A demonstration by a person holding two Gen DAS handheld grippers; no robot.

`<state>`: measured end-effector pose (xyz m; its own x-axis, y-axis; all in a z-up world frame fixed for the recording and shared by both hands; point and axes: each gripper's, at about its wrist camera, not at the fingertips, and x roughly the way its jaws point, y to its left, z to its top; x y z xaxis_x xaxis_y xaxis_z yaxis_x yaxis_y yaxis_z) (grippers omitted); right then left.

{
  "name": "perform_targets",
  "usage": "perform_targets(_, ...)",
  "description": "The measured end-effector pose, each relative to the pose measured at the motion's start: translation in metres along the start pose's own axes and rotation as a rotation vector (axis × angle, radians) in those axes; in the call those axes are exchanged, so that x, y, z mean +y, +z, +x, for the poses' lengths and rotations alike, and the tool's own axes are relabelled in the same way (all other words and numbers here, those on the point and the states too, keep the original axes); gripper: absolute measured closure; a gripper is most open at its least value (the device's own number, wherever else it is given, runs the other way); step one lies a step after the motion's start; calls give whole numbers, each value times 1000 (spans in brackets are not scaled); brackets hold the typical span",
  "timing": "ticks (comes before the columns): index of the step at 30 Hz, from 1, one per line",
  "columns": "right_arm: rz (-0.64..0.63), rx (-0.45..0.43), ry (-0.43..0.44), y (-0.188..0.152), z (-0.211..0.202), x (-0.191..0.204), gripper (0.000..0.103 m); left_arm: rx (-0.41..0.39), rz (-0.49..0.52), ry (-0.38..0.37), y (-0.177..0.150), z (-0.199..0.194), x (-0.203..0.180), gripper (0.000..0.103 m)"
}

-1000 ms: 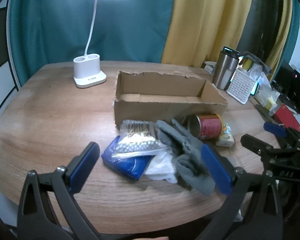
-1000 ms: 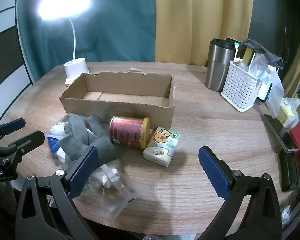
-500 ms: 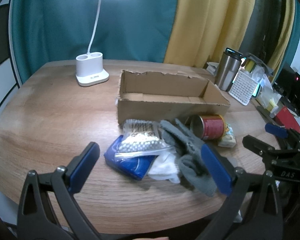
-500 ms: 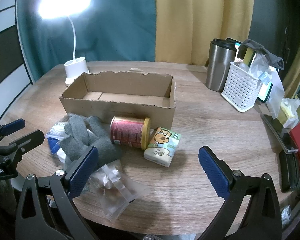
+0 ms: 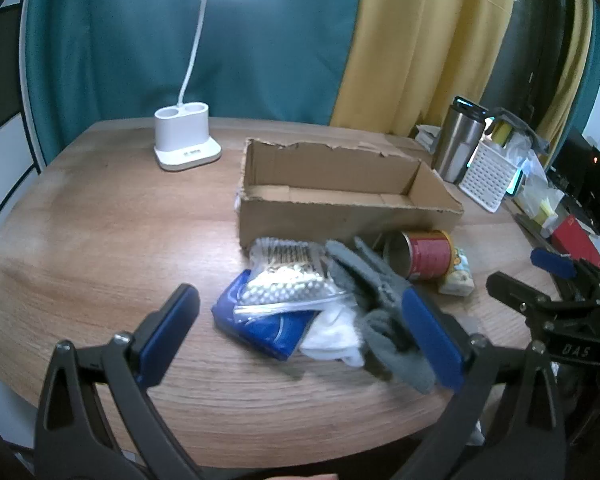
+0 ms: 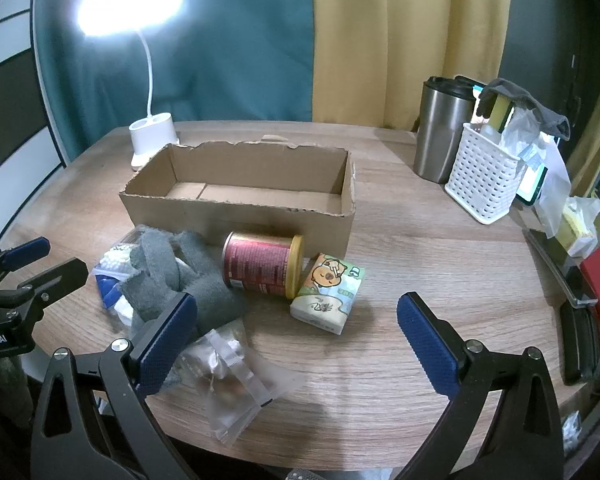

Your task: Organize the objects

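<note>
Behind us hung a teal curtain (image 6: 240, 40) and a yellow curtain (image 6: 380, 40), both reaching down past the far edge of the round wooden surface (image 6: 440, 272). We saw an open cardboard box (image 6: 240, 196) near the middle of that surface, nothing inside it. A white desk lamp (image 5: 187, 144) stood lit at the box's far left, and to the far right a steel tumbler (image 6: 440, 136) stood just beside a white perforated basket (image 6: 480, 176) stuffed with odds and ends.

Against the box's near wall we had the loose things in a heap: a grey glove (image 6: 180, 276) draped over a bag of cotton swabs (image 5: 288, 276) and a blue packet (image 5: 268, 328), a red can (image 6: 260, 266) lying on its side, a tissue pack (image 6: 328, 292) touching the can's rim, and a clear pouch (image 6: 232, 376) nearest us.

We held our left gripper (image 5: 304, 336) over the swabs and packet with its fingers wide apart, gripping nothing. Our right gripper (image 6: 296, 340) hovered before the tissue pack, its fingers likewise spread and empty.
</note>
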<state>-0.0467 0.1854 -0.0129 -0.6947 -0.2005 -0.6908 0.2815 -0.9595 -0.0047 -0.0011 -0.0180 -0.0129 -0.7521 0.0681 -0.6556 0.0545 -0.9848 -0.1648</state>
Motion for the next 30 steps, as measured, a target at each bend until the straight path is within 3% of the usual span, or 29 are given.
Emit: perform_targets(30,-3,1,-1,1,1,3,1,0,-13,2,3,-2,7,1)
